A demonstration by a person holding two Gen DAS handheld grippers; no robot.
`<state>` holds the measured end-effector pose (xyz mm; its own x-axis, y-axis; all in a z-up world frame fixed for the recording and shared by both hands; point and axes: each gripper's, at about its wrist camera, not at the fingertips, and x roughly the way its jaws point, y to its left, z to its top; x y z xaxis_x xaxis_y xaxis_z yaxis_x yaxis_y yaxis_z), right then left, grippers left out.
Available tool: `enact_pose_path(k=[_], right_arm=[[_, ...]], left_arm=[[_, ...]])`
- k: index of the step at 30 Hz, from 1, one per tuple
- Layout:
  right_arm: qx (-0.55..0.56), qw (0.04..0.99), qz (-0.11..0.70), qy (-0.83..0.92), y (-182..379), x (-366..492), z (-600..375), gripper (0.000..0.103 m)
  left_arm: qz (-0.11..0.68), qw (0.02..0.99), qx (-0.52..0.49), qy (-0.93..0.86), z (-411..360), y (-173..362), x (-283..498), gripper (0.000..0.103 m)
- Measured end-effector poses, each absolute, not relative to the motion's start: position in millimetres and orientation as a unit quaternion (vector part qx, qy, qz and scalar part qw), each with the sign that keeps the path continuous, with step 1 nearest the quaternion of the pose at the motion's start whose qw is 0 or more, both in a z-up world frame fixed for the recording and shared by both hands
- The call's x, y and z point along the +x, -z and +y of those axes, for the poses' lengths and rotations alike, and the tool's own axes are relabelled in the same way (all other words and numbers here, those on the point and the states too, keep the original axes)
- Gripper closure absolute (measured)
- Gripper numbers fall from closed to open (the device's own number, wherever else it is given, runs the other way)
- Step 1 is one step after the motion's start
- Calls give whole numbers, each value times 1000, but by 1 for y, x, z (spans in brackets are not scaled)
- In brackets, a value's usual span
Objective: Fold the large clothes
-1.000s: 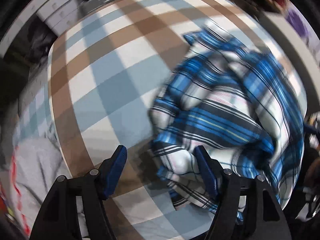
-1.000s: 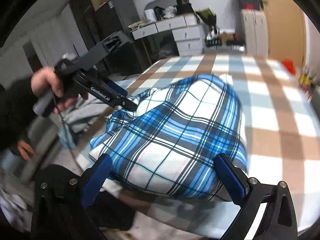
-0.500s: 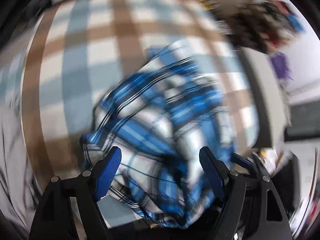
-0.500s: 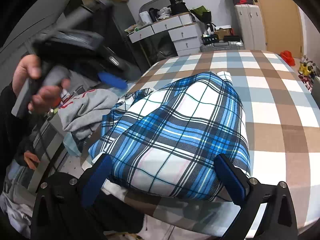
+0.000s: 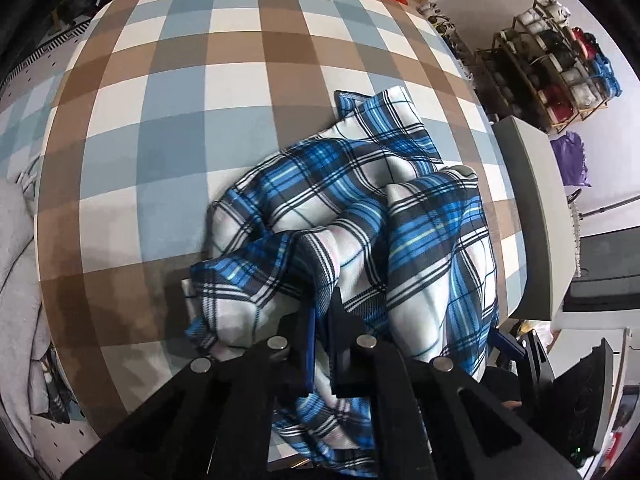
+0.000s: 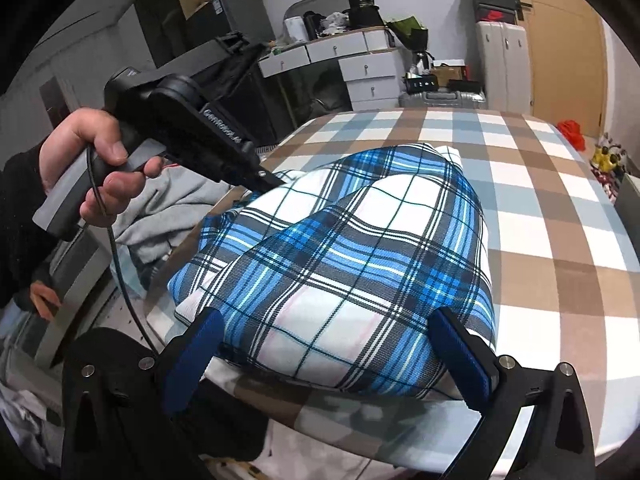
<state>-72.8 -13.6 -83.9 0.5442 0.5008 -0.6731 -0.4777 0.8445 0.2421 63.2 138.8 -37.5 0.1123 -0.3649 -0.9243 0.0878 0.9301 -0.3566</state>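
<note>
Plaid garment [image 5: 360, 216] lying bunched at the near edge of the checkered bed [image 5: 180, 120], folding barely begun.
The left gripper [image 5: 322, 316] has just been closing and is now pinching a fold of the cloth; the right gripper [image 6: 328, 356] is hovering with jaws spread wide, straddling the heap. Spreading flat and every fold are remaining, I judge.

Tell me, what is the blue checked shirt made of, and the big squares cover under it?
The shirt looks like soft woven cloth, maybe cotton or flannel: the checks run as crossing threads, it is matt, and it bunches in puffy folds. The cover looks like a smooth, thin fabric with printed brown, blue and white squares; it lies flat and matt. Which fibre either one is, the pictures cannot settle.
</note>
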Motion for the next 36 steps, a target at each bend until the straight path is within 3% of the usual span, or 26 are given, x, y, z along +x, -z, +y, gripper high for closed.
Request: enact_pose_path(k=[5,16,20,24,28,36], right_arm=[[10,880,385,-276,85,-72,-13,0],[-21,883,382,-274,89,-76,-4,0],[-20,882,385,-271,89,-76,-4,0],[-2,880,388,-273,87,-72,-8,0],[6,880,389,-273,87,-70,-9,0],[17,877,390,-280,86,-72,-16,0]], left_arm=[[609,773,-88,158,153,17,75,103],[597,792,-22,127,188,23,92,103],[588,794,-113,105,239,25,86,103],[569,788,-144,185,206,2,51,103],[573,777,-113,237,147,-9,27,103],[643,734,-99,195,113,41,48,103]])
